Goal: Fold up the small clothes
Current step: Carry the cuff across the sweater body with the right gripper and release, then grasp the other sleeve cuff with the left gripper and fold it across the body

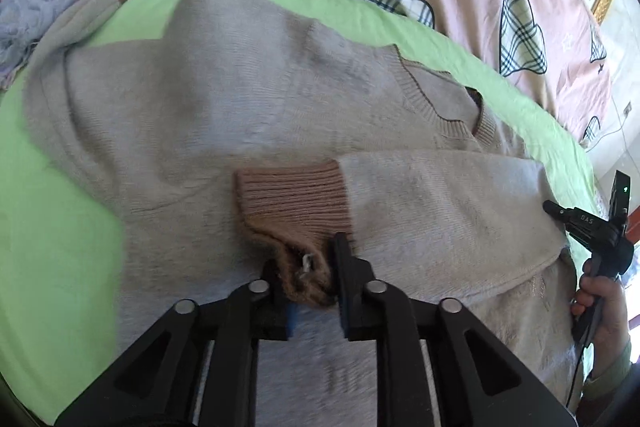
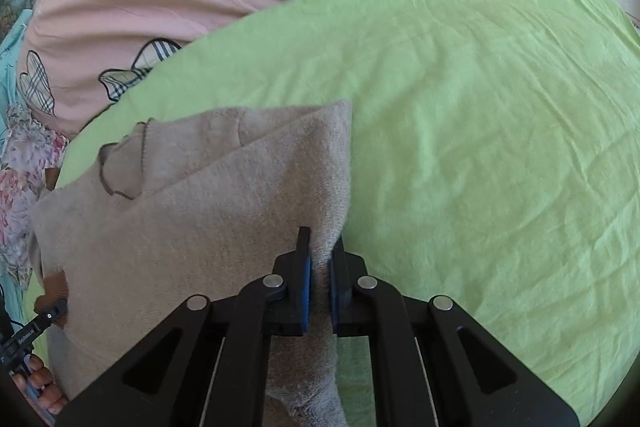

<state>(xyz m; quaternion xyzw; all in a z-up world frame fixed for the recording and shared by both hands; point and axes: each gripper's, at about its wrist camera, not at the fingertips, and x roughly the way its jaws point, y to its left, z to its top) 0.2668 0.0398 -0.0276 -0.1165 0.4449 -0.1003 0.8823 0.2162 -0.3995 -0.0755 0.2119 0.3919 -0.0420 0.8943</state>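
The sweater (image 1: 248,99) lies flat on the green sheet (image 2: 480,107) of the bed, its near part cut off by the frame. The left claw (image 1: 308,267) pinches the brown cuff (image 1: 296,195), folded over the middle. The right claw (image 2: 320,259) is pressed together on the sweater's right edge.

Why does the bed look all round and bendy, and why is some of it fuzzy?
Both wrist views use a fisheye lens, so the green sheet bulges and the corners go black. In the left wrist view the sweater smears near the left gripper. In the right wrist view it looks sharper by the right gripper. Soft daylight, no glare.
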